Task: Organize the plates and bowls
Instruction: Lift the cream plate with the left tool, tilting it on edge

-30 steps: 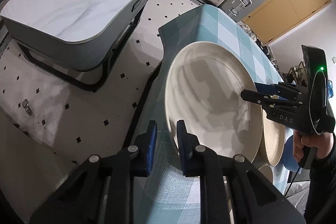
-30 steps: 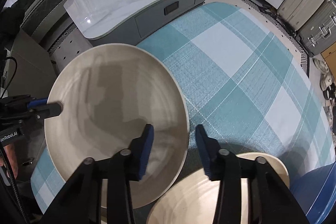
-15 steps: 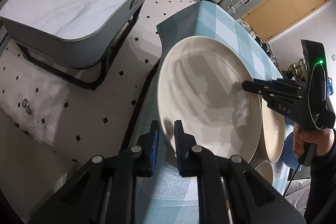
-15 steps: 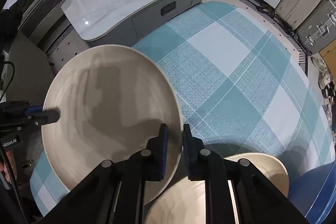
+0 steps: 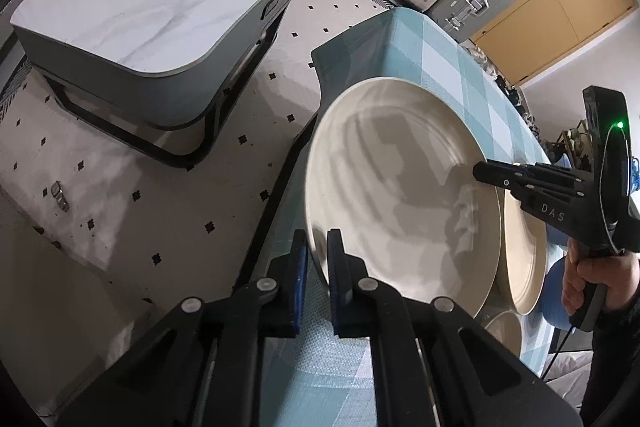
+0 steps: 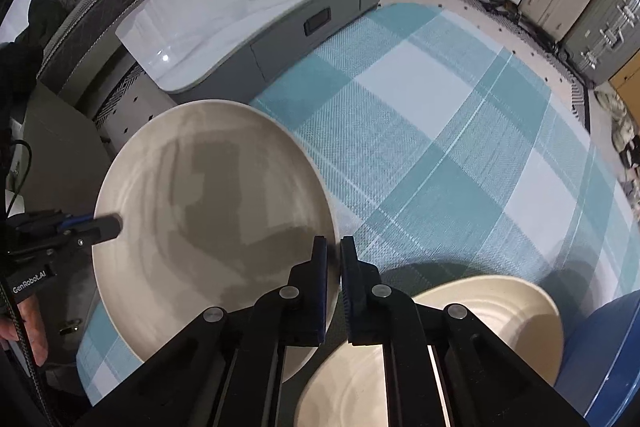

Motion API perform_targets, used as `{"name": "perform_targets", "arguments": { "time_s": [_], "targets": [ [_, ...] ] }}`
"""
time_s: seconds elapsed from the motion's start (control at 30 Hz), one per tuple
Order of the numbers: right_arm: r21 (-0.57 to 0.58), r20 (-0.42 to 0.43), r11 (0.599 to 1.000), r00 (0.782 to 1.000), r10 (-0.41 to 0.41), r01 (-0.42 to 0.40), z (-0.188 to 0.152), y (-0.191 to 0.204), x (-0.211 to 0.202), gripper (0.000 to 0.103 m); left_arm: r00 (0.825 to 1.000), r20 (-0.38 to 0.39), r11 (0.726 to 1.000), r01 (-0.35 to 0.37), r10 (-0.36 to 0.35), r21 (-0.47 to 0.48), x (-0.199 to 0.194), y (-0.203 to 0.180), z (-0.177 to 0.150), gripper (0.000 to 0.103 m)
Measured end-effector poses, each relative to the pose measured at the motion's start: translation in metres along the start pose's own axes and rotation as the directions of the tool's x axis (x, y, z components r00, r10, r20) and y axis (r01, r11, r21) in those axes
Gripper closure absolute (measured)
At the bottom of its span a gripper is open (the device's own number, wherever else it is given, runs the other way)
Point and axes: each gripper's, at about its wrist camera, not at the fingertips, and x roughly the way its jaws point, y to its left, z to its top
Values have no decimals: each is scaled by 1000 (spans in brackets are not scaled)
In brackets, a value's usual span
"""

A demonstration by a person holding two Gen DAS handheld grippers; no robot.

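Both claws (image 5: 317,259) pinch plate (image 5: 400,187) rim.

I see both fisheye views evenly lit and mostly sharp, bending hard into black corners. Blocky gripper shadows fall across the big plate (image 5: 400,187), which shows faint sheen streaks. A small glare spot sits on the marble coffee table (image 6: 165,57).

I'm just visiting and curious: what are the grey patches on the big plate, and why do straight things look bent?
Left wrist view: the patches on the large plate are shadows of the grippers. Right wrist view: same shadows; the fisheye lens bows the checked tablecloth, and a small glare spot sits on the marble table.
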Motion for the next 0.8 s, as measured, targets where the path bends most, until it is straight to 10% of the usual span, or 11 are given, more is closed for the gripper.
{"name": "perform_targets", "arguments": {
  "time_s": [0.8],
  "targets": [
    [-59, 14, 998, 1000, -7, 8, -14, 10, 2, 90, 1000, -17, 1000, -12, 12, -6, 1, -1, -2, 96]
  ]
}}
